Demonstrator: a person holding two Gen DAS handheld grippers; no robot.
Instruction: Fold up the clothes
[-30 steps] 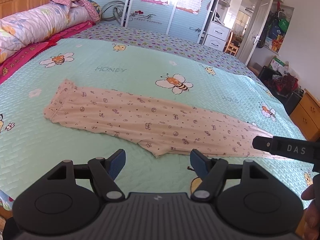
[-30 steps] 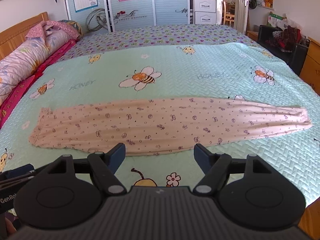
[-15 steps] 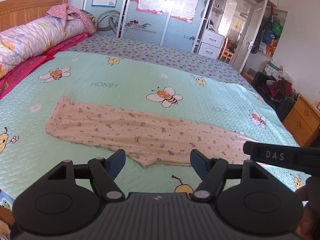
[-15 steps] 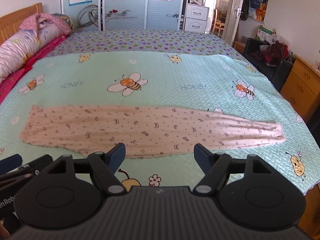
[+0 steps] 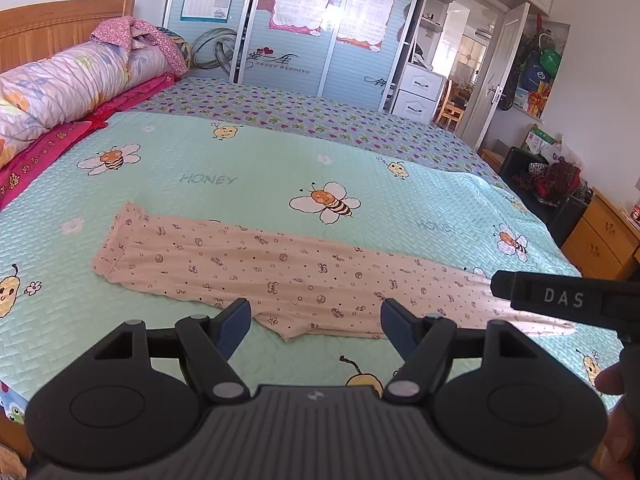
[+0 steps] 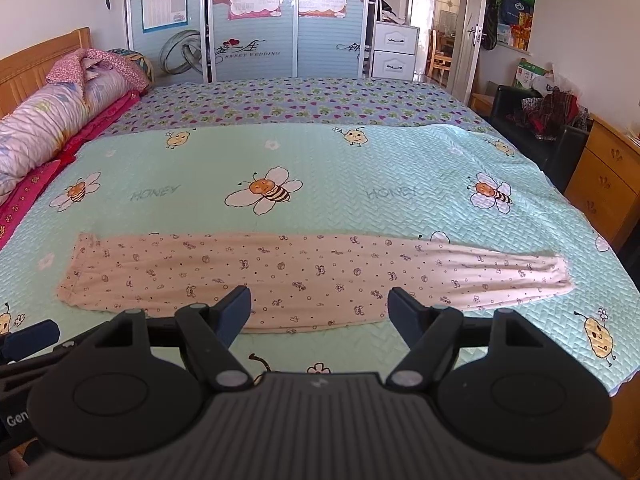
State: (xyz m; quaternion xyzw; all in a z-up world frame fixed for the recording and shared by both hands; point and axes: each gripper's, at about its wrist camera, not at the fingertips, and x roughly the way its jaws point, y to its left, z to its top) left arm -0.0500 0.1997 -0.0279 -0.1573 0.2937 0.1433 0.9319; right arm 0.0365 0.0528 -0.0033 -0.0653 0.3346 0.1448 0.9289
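the folded pink pyjama trousers (image 6: 304, 276) lie flat on the bee-print bedspread (image 6: 344, 160), long axis left to right just ahead of both tongs, the left tongs (image 5: 316, 320) nearer the wide end, the right tongs (image 6: 320, 308) nearer the cuffs, both spread and empty.

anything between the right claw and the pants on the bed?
Nothing in the way. In the right wrist view the open right claw hangs over the near edge of the folded pants; only bare bee-print bedspread shows around them.
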